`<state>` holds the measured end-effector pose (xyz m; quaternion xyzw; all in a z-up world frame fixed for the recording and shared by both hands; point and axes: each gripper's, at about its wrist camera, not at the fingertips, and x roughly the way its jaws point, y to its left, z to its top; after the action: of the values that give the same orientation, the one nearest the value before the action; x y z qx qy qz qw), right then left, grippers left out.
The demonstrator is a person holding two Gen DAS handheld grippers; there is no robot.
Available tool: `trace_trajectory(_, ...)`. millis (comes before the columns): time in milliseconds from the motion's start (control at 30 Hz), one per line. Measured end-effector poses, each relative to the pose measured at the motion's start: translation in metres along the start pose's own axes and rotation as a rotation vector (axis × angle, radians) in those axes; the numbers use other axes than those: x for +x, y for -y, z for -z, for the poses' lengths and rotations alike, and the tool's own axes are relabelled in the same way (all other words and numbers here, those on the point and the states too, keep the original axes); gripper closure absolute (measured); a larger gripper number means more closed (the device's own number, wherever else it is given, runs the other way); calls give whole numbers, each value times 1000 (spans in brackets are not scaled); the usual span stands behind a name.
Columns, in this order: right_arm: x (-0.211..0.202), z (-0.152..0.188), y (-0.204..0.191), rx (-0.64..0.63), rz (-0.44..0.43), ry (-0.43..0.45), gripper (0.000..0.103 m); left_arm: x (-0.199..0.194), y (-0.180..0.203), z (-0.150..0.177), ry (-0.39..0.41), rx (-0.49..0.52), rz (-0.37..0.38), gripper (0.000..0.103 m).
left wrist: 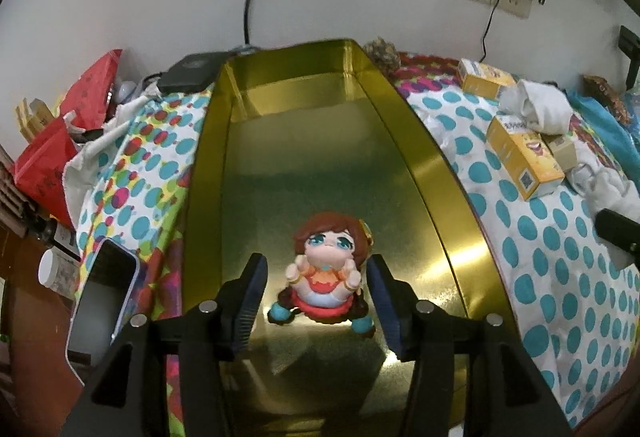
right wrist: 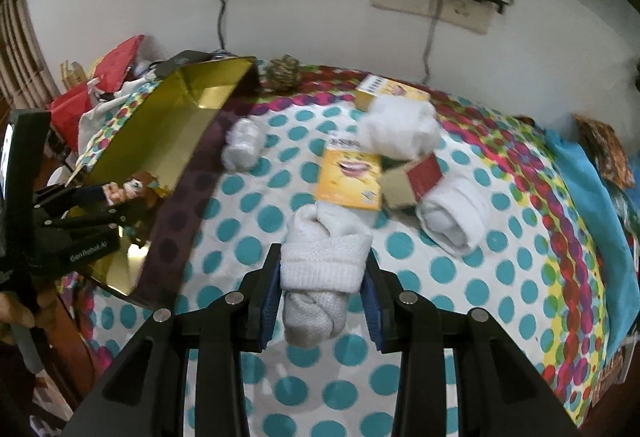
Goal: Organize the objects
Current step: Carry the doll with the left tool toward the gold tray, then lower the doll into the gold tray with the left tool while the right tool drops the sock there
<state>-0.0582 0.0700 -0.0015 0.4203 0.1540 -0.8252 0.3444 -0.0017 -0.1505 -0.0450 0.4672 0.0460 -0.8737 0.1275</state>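
R gripper (right wrist: 322, 287) jaws clamped on rolled sock (right wrist: 320, 273), long axis fwd; L gripper (left wrist: 316, 287) jaws open round upright doll (left wrist: 326, 269).

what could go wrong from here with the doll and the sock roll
The brown-haired doll figurine sits on the slick floor of the gold metal tin between the left gripper's open jaws; withdrawing carelessly could tip it. The right gripper pinches only part of the rolled white sock bundle, so it might unroll or slip.

Both cameras are looking down from close up; both are seeing the gold tin (left wrist: 436, 141) and dotted cloth (right wrist: 460, 269).
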Motion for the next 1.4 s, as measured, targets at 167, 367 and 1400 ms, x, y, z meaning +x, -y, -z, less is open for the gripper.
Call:
trace_trajectory(167, -3, -20, -27, -58, -42, 30, 68, -28, -8, 0, 59, -9, 5, 47)
trace_trajectory(367, 2, -56, -67, -137, -115, 61, 68, -62, -28, 5, 126, -47, -23, 43)
trace_trajectory(1400, 118, -101, -165, -239, -80, -82, 53, -66, -91, 22, 136, -160, -18, 43)
